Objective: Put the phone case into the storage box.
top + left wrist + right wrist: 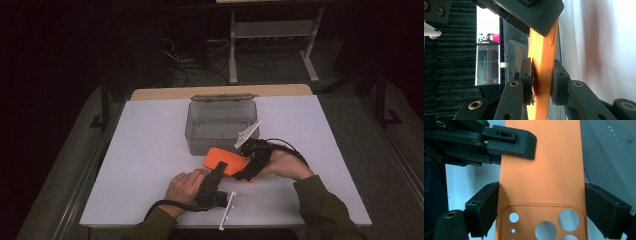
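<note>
Orange phone case, held just above the white table in front of the clear plastic box, between the two grippers. In the right gripper view the case shows its flat back, with a raised camera panel and several round cut-outs near the bottom edge of the frame; the right gripper clamps it across its width, one black pad against each long edge. In the left gripper view the same case appears edge-on, a slim side-button bump visible on its rim; the left gripper grips it across its thickness, pads pressed to front and back (its jaws grasping the case, not merely flanking it). The other gripper's jaw crosses the top of that view. In the high view the left gripper comes in from below the case and the right gripper from its right side, each carried by a hand in an olive sleeve. The box stands open and just behind the case, its lid tilted back. Black cables trail from both grippers across the table.
</note>
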